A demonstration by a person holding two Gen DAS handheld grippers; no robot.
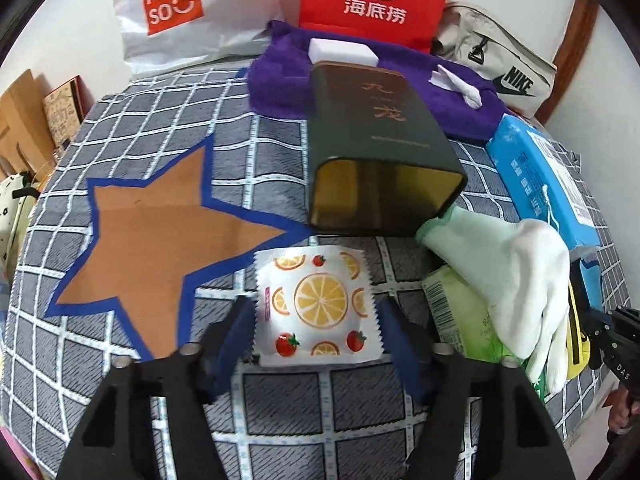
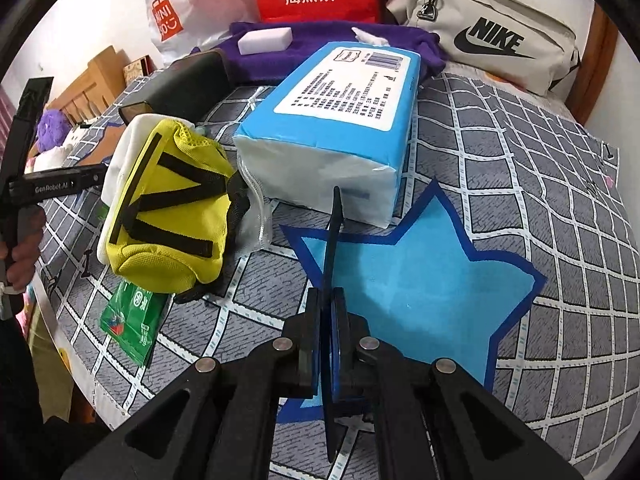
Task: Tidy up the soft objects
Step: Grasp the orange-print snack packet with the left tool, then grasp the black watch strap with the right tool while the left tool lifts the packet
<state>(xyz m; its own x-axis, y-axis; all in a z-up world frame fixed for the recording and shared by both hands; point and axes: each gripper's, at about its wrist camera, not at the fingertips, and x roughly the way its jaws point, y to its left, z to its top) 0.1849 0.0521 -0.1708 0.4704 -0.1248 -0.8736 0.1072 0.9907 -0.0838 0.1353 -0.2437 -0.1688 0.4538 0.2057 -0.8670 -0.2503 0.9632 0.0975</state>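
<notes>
- The left gripper (image 1: 316, 316) points down at the grey checked cover (image 1: 280, 408); its jaws stand partly apart, one blue pad on each side of a small white sachet (image 1: 318, 306) printed with orange slices and strawberries; the pads look close to its edges, but I cannot tell if they already press on it.
- The sachet lies flat on the cover, just beside one tip of the brown star (image 1: 160, 240) with a blue border, and in front of the open mouth of a dark green tin (image 1: 380, 148) that lies on its side.
- To the right of the sachet a white glove (image 1: 528, 280) rests over a pale green packet (image 1: 460, 312); behind them lies a blue tissue pack (image 1: 540, 176).
- The right gripper (image 2: 330, 312) has its jaws nearly together on a thin dark blue flat piece (image 2: 333, 240), held on edge above the light blue star (image 2: 420, 288); what this piece is, the view does not let me say.
- In the right wrist view, the tissue pack touches the upper tip of this star; a yellow pouch (image 2: 168, 216) with black straps sits to the left, a green wrapper (image 2: 132, 320) partly under it.
- At the back: a purple towel (image 1: 280, 76) with a white block (image 1: 344, 52) on it, a red paper bag (image 1: 376, 0), a white Miniso bag (image 1: 180, 12) and a beige Nike bag (image 2: 492, 36).
</notes>
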